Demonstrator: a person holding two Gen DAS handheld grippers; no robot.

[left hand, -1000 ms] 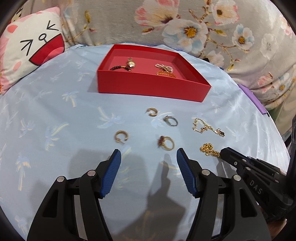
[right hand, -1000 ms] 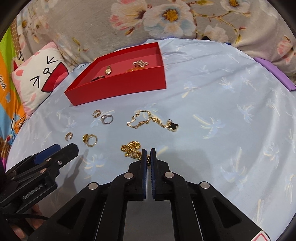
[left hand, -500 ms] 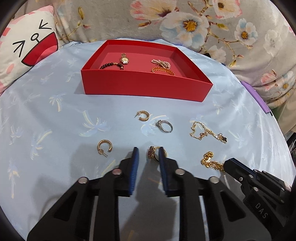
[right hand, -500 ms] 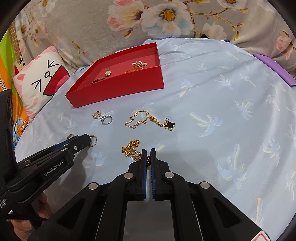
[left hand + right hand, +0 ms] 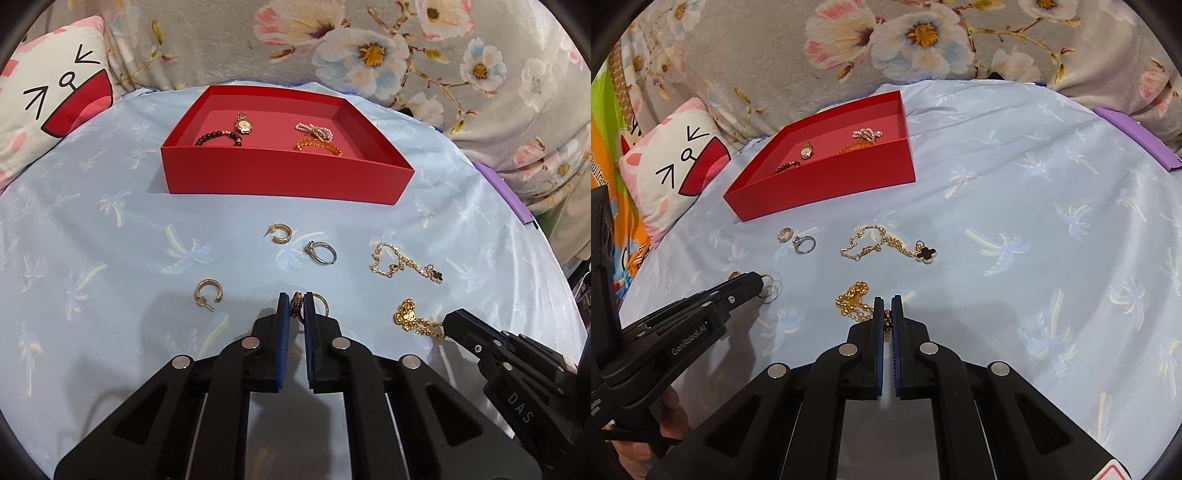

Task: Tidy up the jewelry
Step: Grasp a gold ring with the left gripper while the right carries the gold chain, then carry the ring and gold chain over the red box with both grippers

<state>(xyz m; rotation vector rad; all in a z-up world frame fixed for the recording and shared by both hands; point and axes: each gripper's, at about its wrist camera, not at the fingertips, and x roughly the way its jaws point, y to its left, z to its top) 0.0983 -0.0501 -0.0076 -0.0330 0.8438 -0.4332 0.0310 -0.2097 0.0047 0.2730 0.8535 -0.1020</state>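
On the pale blue palm-print cloth, my left gripper [image 5: 295, 302] is shut on a gold ring with a dark stone [image 5: 318, 301], pinching its stone end. My right gripper [image 5: 887, 302] is shut on one end of a bunched gold chain [image 5: 854, 298], which trails left on the cloth. The right wrist view shows the left gripper [image 5: 759, 285] low at the left with the ring [image 5: 772, 290] at its tip. Farther back stands the red box [image 5: 280, 182], holding a watch [image 5: 243, 124], a dark bead bracelet [image 5: 216, 137], a pearl piece [image 5: 314, 130] and a gold bangle [image 5: 317, 144].
Loose on the cloth lie two gold hoop earrings [image 5: 281, 233] [image 5: 208, 293], a silver ring [image 5: 323, 253] and a gold clover bracelet [image 5: 402, 264]. A cat-face pillow [image 5: 48, 107] is at the back left, floral fabric [image 5: 369, 48] behind, a purple edge [image 5: 506, 195] at the right.
My left gripper's jaws came together from wide open and closed on the dark-stone ring, after edging forward toward it. The right gripper stayed put, shut on the chain.
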